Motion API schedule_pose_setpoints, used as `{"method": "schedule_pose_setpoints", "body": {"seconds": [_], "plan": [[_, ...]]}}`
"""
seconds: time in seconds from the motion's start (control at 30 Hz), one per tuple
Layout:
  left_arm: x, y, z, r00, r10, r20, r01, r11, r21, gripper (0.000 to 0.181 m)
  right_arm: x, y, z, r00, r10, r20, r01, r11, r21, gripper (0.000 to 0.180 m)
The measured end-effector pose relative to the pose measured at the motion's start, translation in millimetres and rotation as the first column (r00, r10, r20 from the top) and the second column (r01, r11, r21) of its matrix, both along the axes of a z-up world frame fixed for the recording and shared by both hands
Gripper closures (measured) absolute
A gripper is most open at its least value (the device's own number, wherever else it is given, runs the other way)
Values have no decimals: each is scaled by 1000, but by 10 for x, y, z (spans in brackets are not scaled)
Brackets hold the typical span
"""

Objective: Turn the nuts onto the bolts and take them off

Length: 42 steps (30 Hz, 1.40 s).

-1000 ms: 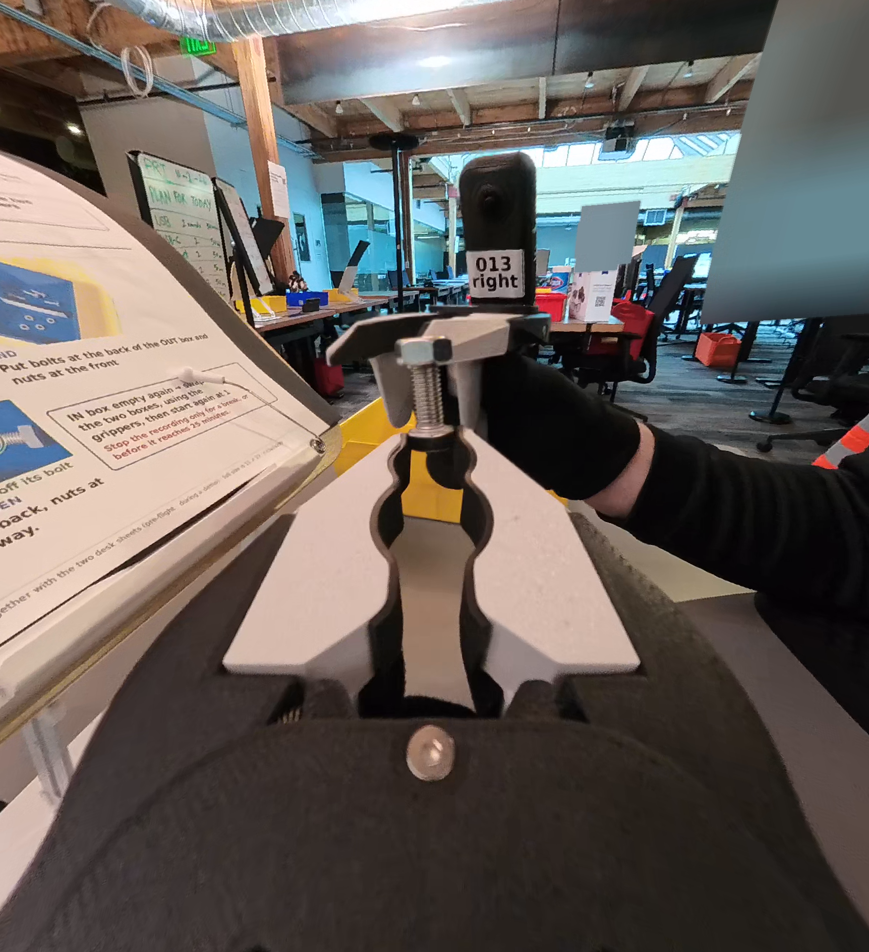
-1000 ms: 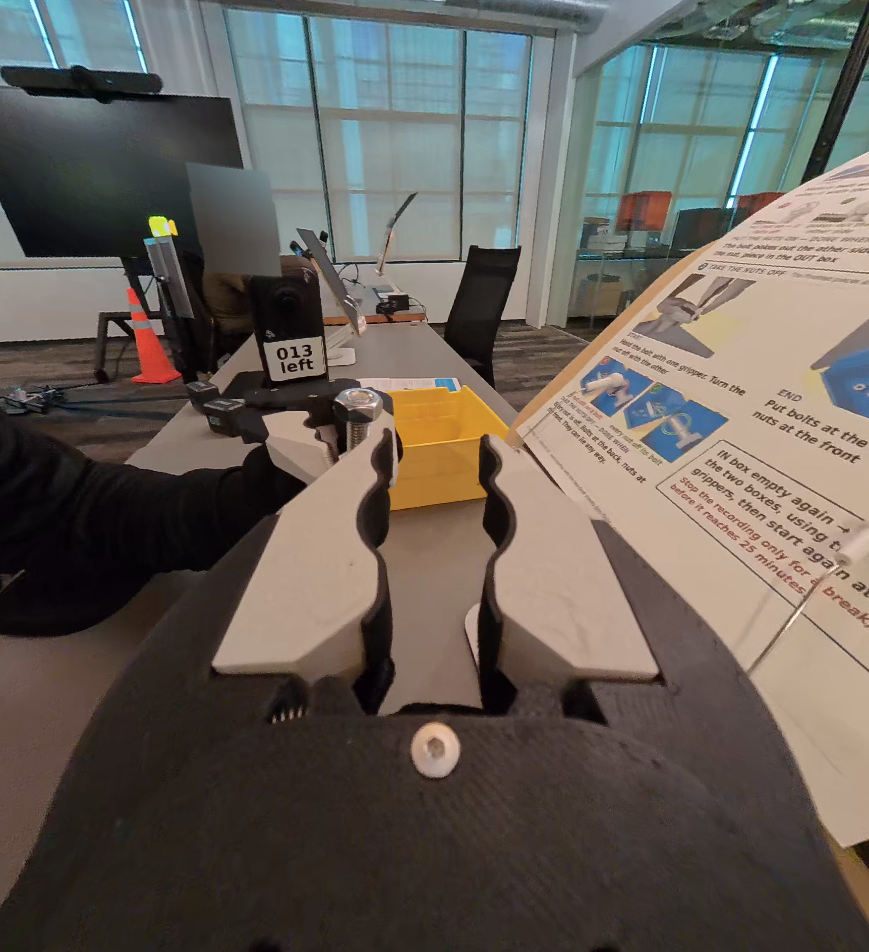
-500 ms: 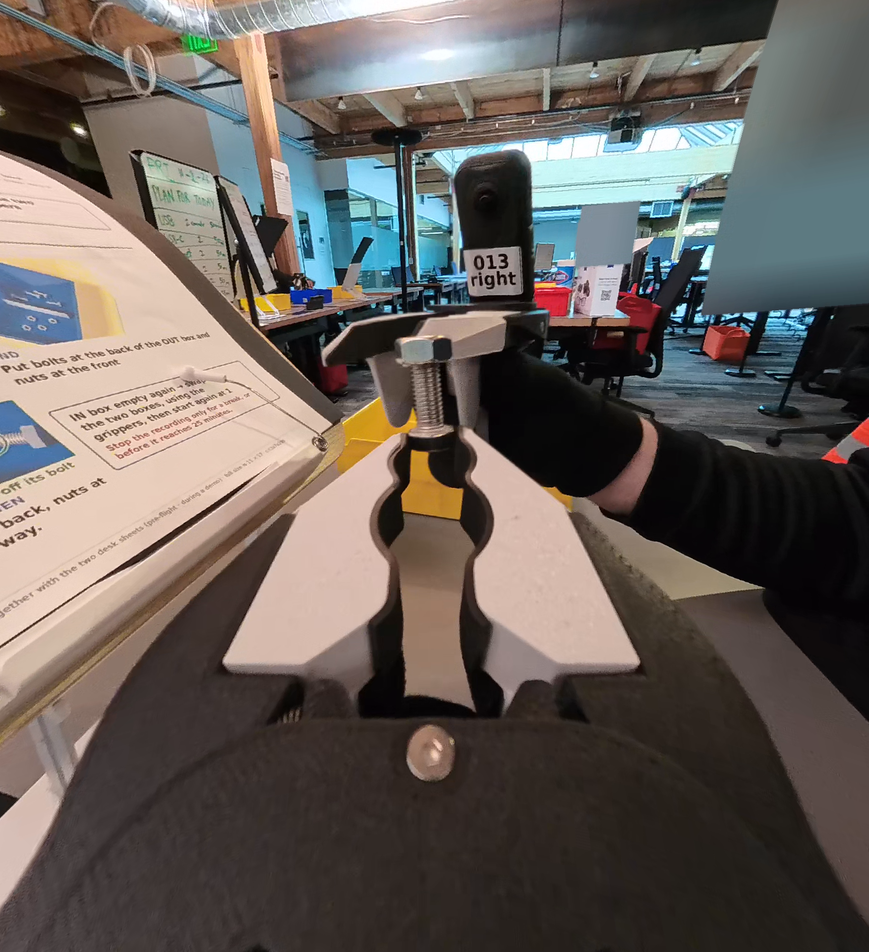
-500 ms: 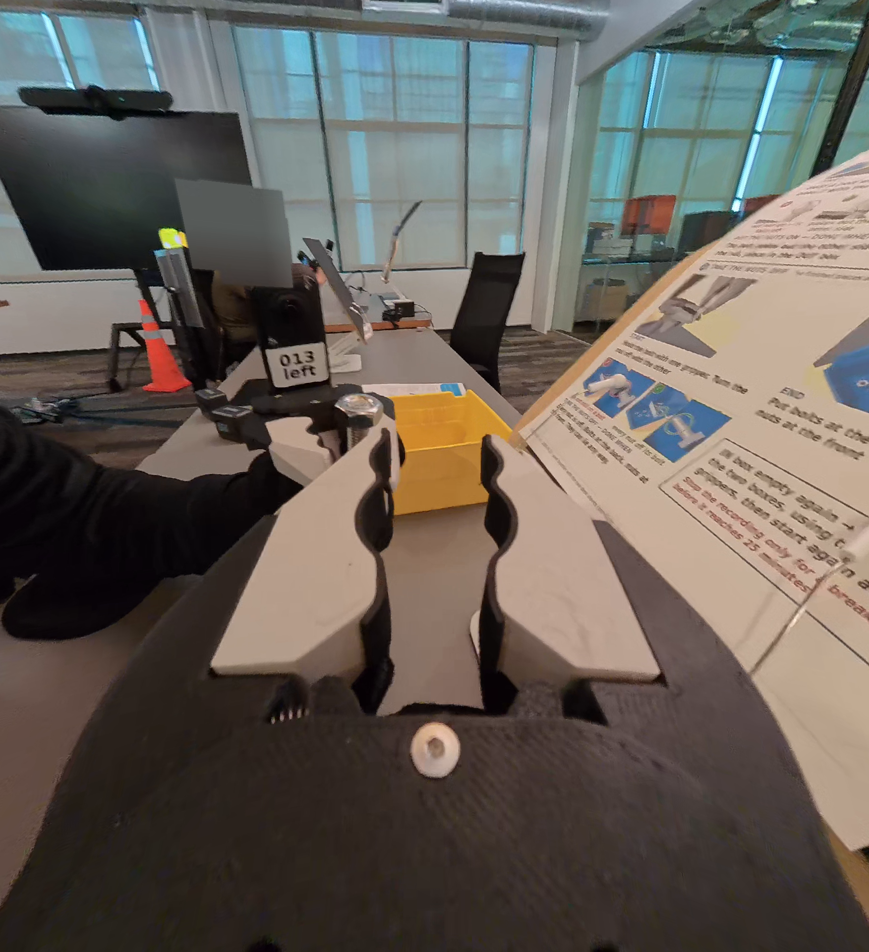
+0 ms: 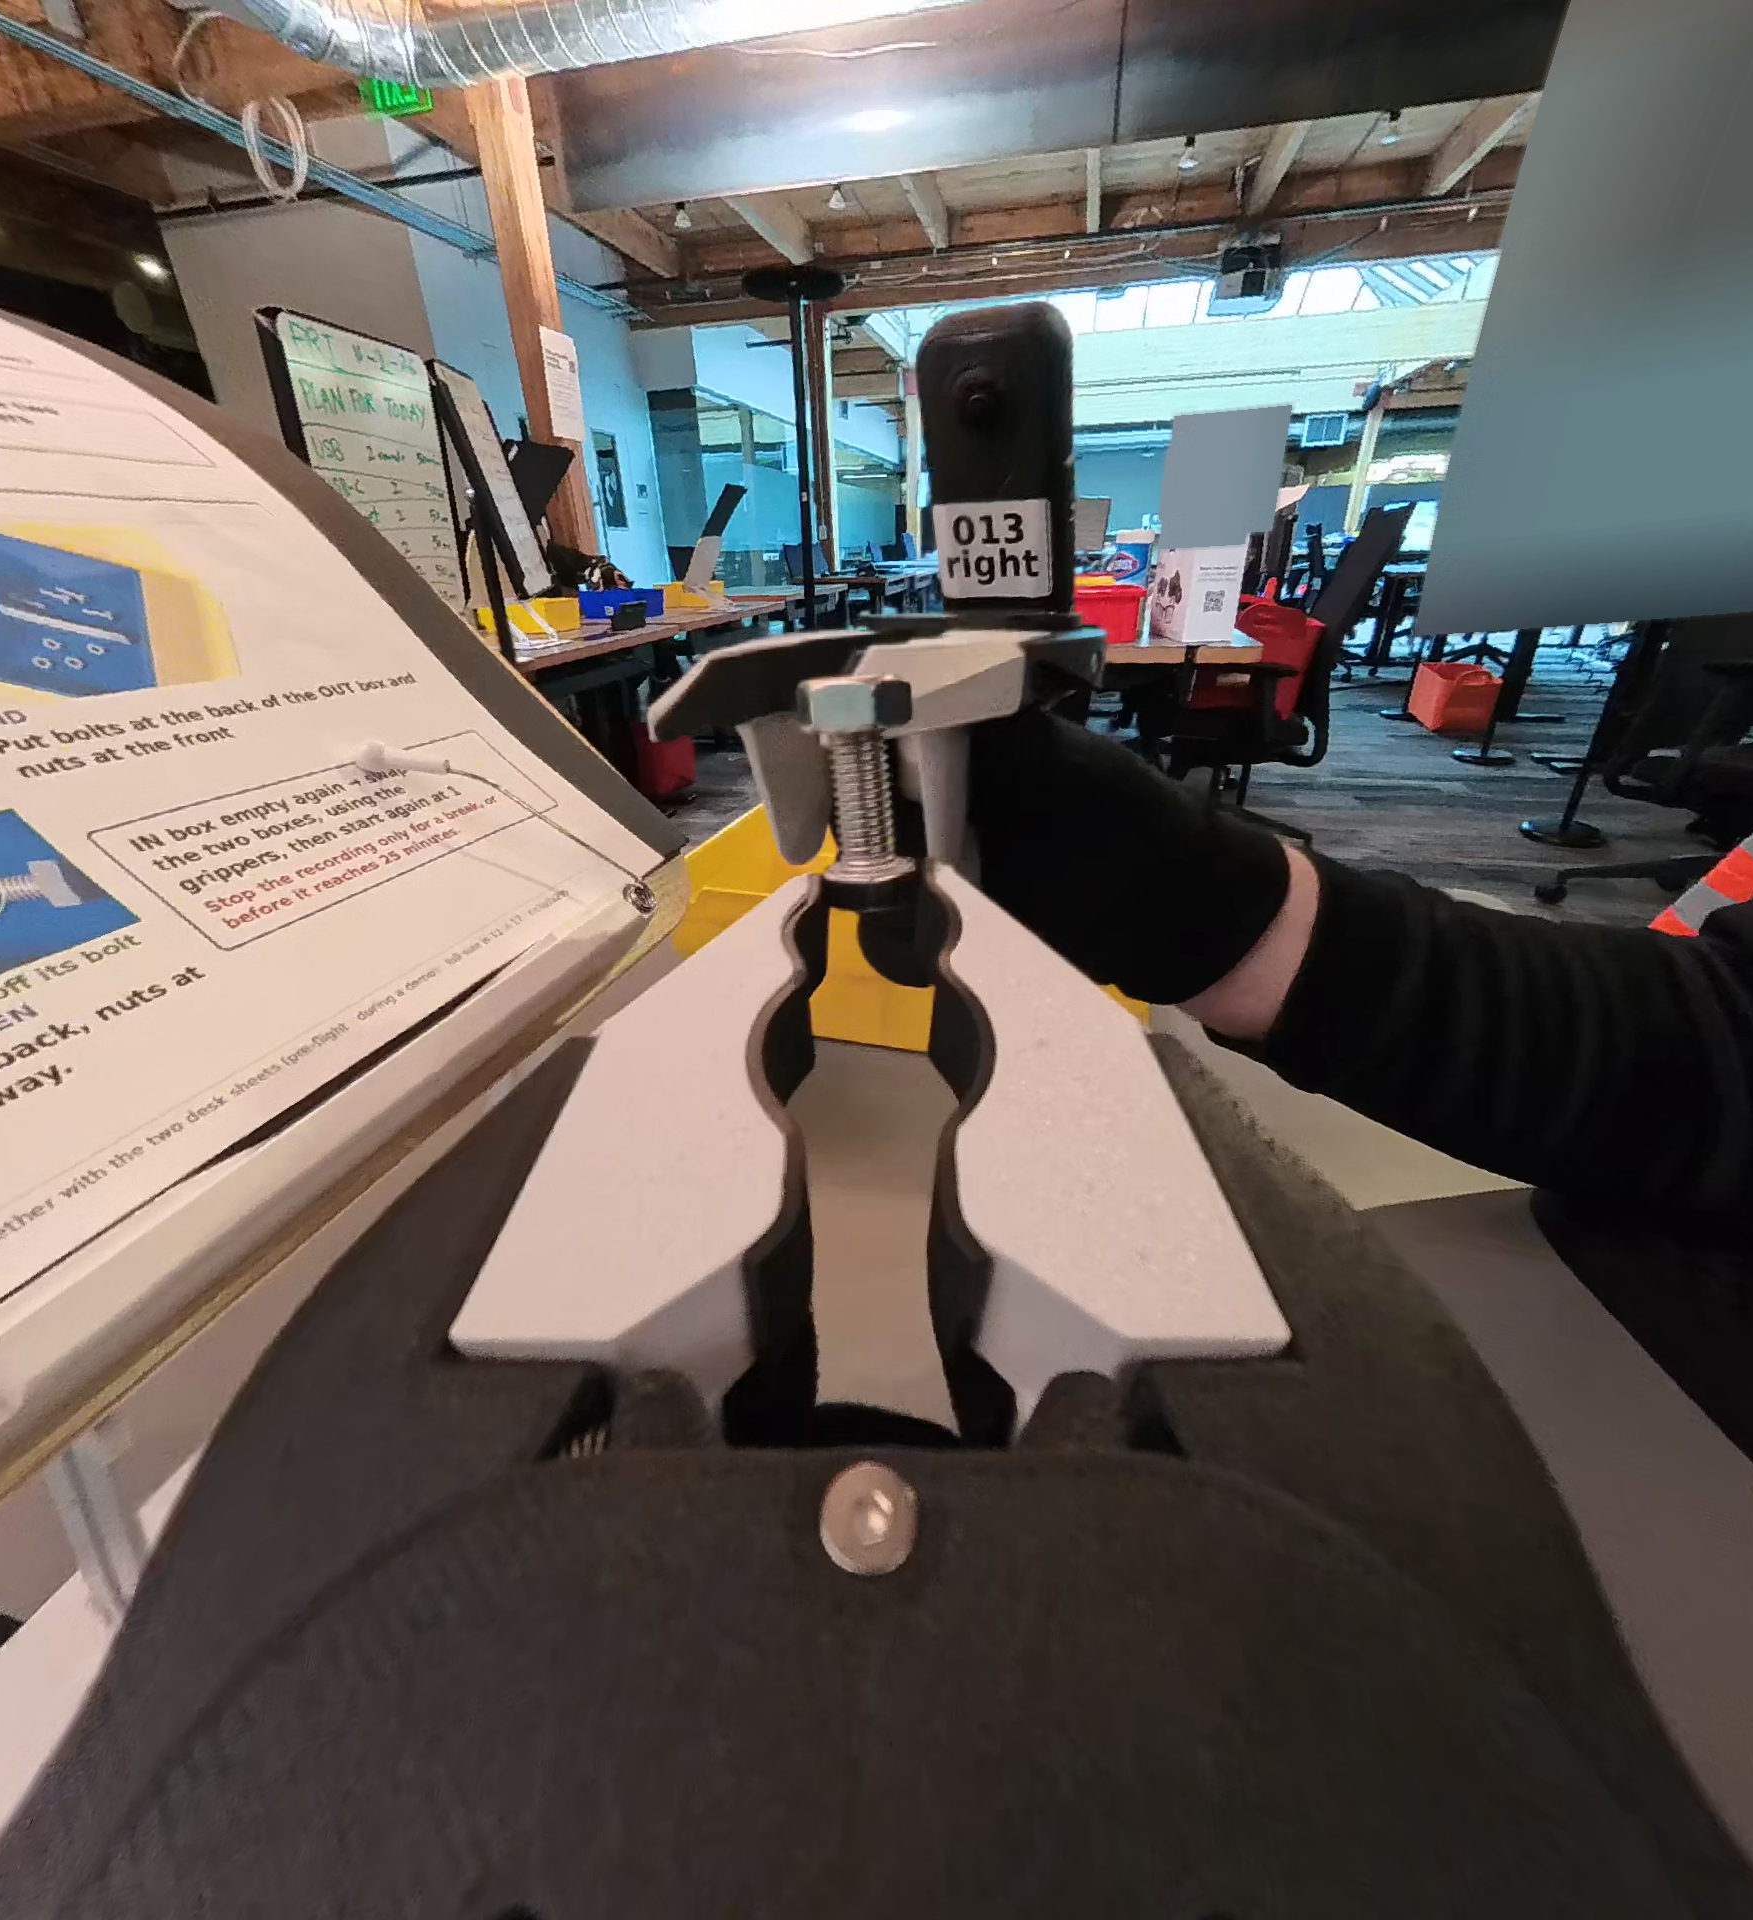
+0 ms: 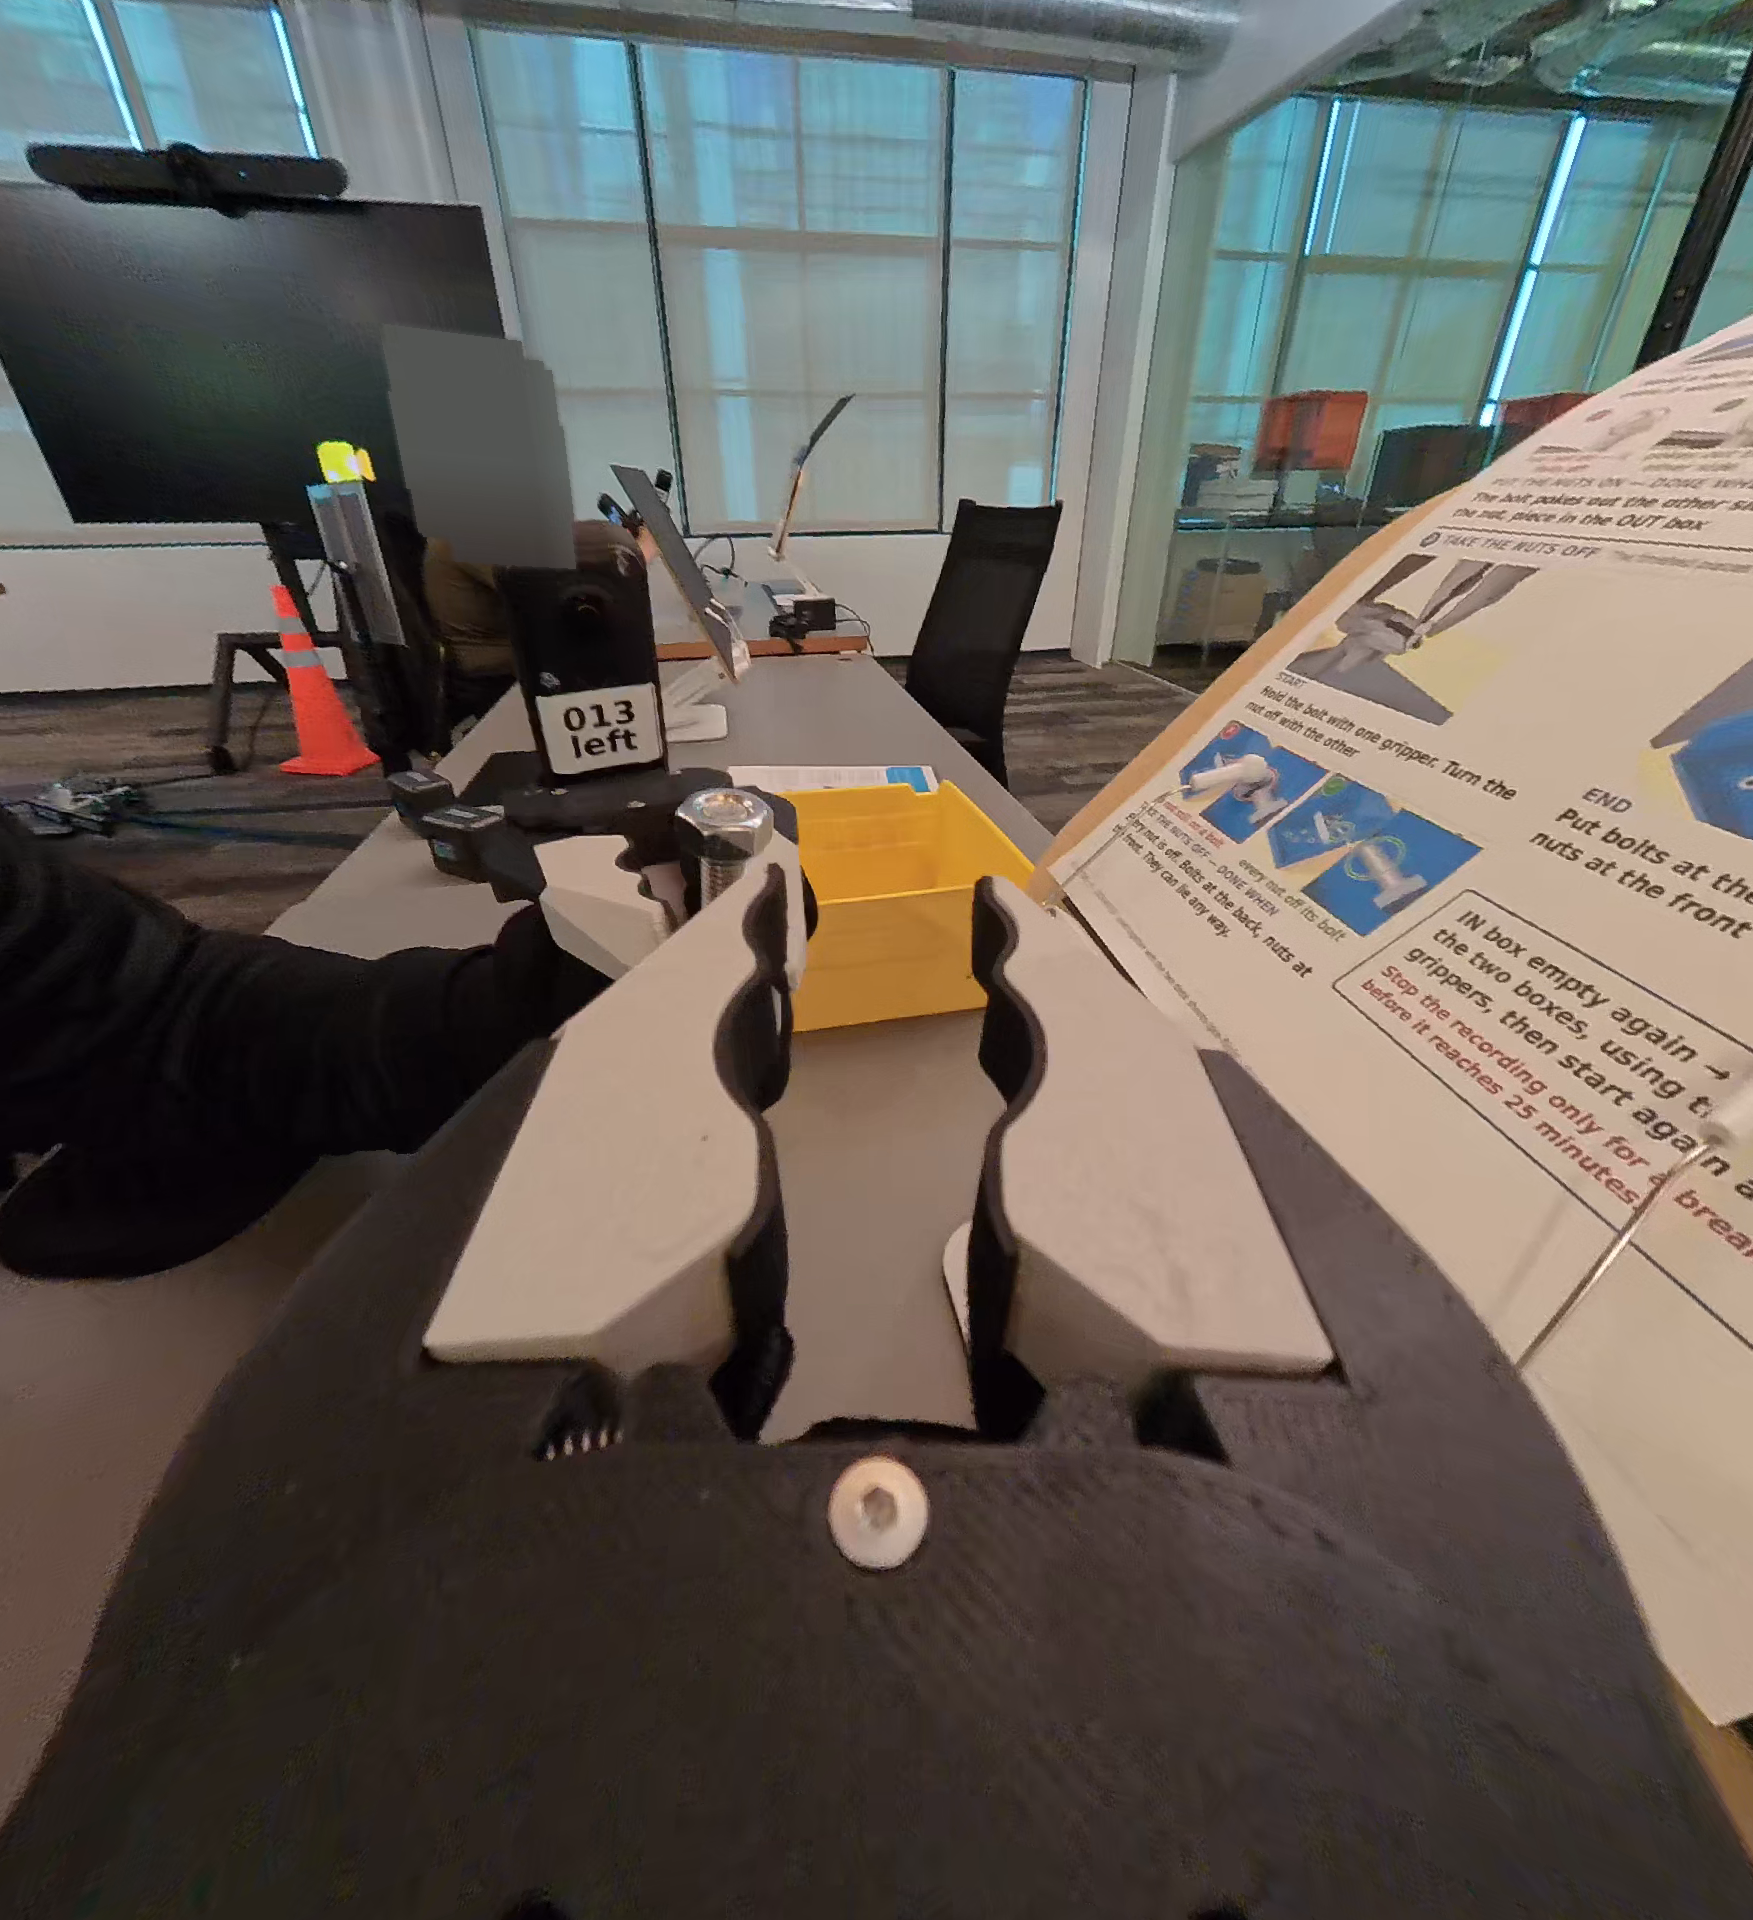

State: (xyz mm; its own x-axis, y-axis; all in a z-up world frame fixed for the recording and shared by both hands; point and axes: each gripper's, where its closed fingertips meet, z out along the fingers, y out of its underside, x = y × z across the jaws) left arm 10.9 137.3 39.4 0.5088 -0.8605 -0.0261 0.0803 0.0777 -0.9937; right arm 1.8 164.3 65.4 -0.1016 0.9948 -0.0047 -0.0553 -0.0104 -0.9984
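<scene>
Shiny threaded metal bolt (image 5: pixel 859 790)

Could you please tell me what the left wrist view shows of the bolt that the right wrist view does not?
Only the left wrist view shows the bolt's threaded shank, standing upright with its lower end in the left gripper's jaws. Only the right wrist view shows the right gripper with its jaws apart and nothing between them. Both show the bolt's six-sided head on top, the yellow bin on the grey table and the tilted instruction sheet.
</scene>
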Motion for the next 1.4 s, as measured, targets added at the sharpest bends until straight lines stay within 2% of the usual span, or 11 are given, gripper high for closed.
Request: {"method": "schedule_pose_setpoints", "body": {"seconds": [0.27, 0.43, 0.53, 0.6, 0.77, 1.03, 1.07, 1.1, 1.17, 1.4], "plan": [[33, 13, -44, 1000, -4, -5, 4, 1000, -14, 166, -25, -166, 59, 997, 70, -22, -69, 997, 23, 138], [29, 16, -49, 1000, -2, -9, 2, 1000, -17, 166, -36, -119, 37, 999, 52, -17, -52, 999, 8, 137], [-2, 23, -35, 1000, -3, 9, 3, 1000, -20, 166, -21, -51, 8, 1000, 19, -1, -19, 1000, 10, 147], [-8, 22, -27, 1000, -2, 9, 2, 1000, -17, 166, -13, 3, -30, 1000, -2, 17, 2, 1000, 3, 146], [19, 24, -53, 1000, -4, 0, 4, 1000, -21, 166, 4, -108, 60, 998, 57, -29, -57, 998, 2, 138], [25, 19, -54, 1000, -3, -4, 3, 1000, -19, 166, -37, -114, 18, 999, 51, -5, -51, 999, 11, 137], [18, 22, -51, 1000, -2, 1, 2, 1000, -21, 166, -31, -83, 18, 999, 34, -5, -34, 999, 10, 140], [5, 21, -40, 1000, -3, 10, 4, 1000, -20, 166, -17, -43, 16, 1000, 12, -4, -12, 1000, 14, 151], [8, -11, -8, 1000, -17, 16, 17, 1000, -5, 166, 8, -4, 8, 1000, -3, 0, 3, 1000, 14, 149], [27, 4, -36, 1000, -14, 13, 14, 1000, -15, 166, -6, -184, 74, 996, 85, -25, -84, 996, 21, 137]]}}
